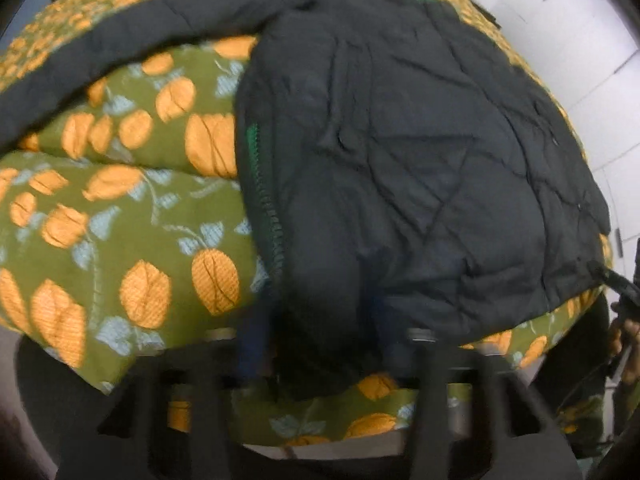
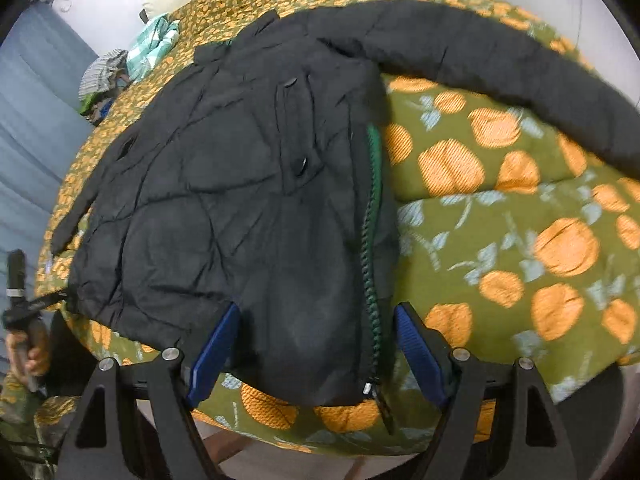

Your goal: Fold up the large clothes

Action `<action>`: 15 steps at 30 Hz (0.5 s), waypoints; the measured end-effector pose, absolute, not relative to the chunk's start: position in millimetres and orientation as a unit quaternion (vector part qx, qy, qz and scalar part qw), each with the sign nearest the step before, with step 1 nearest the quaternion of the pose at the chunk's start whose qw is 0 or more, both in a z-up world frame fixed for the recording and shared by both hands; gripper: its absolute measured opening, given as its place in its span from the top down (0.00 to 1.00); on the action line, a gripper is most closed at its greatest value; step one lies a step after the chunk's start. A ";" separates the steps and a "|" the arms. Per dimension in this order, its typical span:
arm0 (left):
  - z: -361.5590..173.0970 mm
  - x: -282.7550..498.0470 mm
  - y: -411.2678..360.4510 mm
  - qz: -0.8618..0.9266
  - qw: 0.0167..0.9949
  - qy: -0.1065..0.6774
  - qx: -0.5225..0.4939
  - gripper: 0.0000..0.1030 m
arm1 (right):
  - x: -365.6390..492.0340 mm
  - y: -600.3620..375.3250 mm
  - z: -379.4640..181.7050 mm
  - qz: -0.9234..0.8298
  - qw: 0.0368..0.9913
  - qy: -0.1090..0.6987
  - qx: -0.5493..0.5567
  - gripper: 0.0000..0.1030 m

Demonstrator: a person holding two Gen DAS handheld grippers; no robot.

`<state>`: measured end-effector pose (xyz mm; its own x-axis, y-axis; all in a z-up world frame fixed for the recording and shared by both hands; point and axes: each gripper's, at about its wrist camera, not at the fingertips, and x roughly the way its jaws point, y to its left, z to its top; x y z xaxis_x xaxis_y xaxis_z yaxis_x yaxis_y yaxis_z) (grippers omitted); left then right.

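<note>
a black quilted puffer jacket (image 2: 224, 208) lies spread on a bed under an olive-green bedspread printed with orange fruit (image 2: 500, 240). its long axis runs straight away from me, hem at the near edge of the bed and collar at the far end. one black padded sleeve (image 2: 500, 64) stretches out sideways across the bedspread. a green-edged zipper (image 2: 372, 248) runs along the jacket's front edge, from near the hem away toward the collar.

my right claw (image 2: 316, 354) is wide open and holds nothing. its two blue pads (image 2: 214, 350) sit either side of the near hem corner, the one where the zipper ends. the cloth lies between the pads, but they are not pressed on it.

my left claw (image 1: 324, 344) is also at the near hem. this view is blurred and dark, so i cannot tell whether it has hold of the cloth or how wide it stands.

both claws are at the hem end, so i judge the next fold would carry the hem away from me, along the long axis toward the collar. the right claw looks better placed to close first.
</note>
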<state>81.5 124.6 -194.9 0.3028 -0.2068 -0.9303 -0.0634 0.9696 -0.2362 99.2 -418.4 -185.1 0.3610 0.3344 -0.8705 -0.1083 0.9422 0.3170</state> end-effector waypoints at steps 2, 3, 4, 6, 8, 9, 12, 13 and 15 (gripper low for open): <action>-189.1 79.5 122.1 -0.047 0.804 0.583 -0.111 0.78 | 96.7 -416.4 -180.3 0.139 0.824 0.541 0.097 0.72; -185.7 77.4 120.3 -0.048 0.805 0.581 -0.109 0.79 | 94.3 -416.9 -177.6 0.138 0.826 0.539 0.096 0.74; -183.2 76.0 119.5 -0.050 0.807 0.579 -0.106 0.81 | 91.9 -415.2 -174.1 0.140 0.827 0.537 0.092 0.78; -179.1 72.6 119.5 -0.052 0.808 0.579 -0.098 0.81 | 86.6 -412.8 -166.8 0.141 0.828 0.536 0.084 0.78; -178.4 69.1 125.1 -0.053 0.806 0.582 -0.094 0.81 | 77.9 -411.4 -155.7 0.145 0.826 0.538 0.082 0.79; -178.3 65.0 126.9 -0.054 0.804 0.585 -0.094 0.81 | 75.1 -412.2 -151.7 0.148 0.825 0.539 0.082 0.79; -180.5 55.6 133.4 -0.056 0.799 0.591 -0.097 0.81 | 61.4 -410.3 -147.8 0.151 0.819 0.548 0.081 0.79; -182.8 54.3 134.1 -0.056 0.798 0.593 -0.097 0.81 | 58.1 -410.3 -149.4 0.150 0.816 0.553 0.077 0.79; -185.9 48.8 134.0 -0.056 0.797 0.594 -0.095 0.81 | 54.8 -408.9 -158.9 0.141 0.814 0.559 0.072 0.79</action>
<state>48.8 134.0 -185.9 0.2875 -0.2025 -0.9361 -0.0241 0.9756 -0.2184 54.8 -408.9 -158.9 0.3347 0.3087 -0.8903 -0.1487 0.9503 0.2736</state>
